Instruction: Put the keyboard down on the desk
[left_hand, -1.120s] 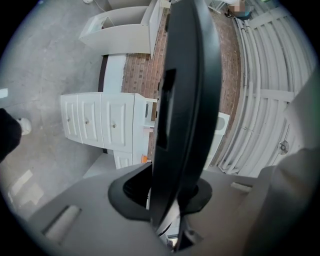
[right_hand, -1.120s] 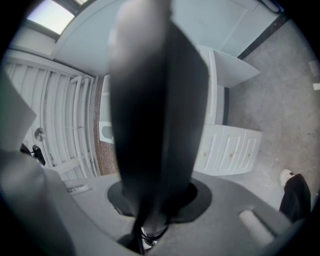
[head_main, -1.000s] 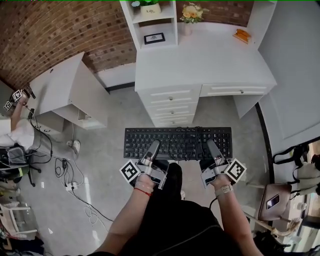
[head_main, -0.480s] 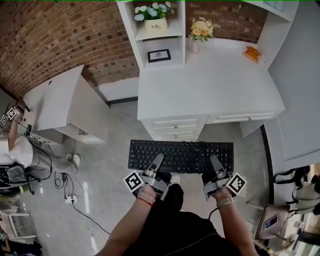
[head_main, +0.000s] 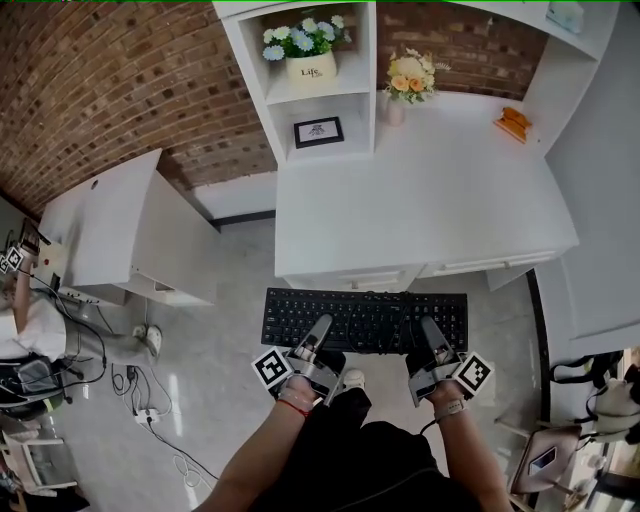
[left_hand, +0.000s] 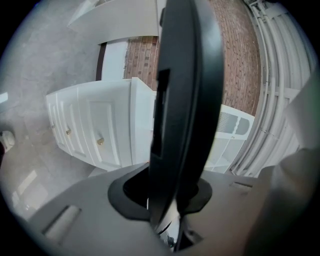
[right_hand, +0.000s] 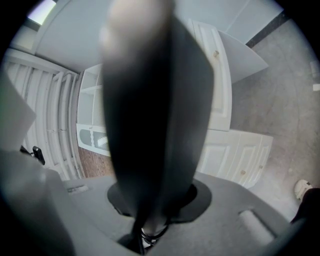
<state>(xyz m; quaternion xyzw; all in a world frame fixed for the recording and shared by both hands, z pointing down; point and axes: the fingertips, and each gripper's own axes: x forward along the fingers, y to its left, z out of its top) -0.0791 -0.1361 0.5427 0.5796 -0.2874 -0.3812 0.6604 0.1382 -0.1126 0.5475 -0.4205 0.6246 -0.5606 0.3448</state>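
The black keyboard was held over the floor, its far edge just beside the front of the white desk. The left tool and right tool each pinched its near edge. Carried too low, the far edge could strike the desk's front lip. With so shallow a grip on one long side, the board might tip or slip free.

Right gripper view: keyboard sits edge-on and badly blurred, blocking most of the desk behind it. Left gripper view is the same, only sharper. Head view: left gripper and right gripper cover parts of the keyboard's near edge. Orange item at the desk's back right corner is too small to identify. Framed print is unreadable.
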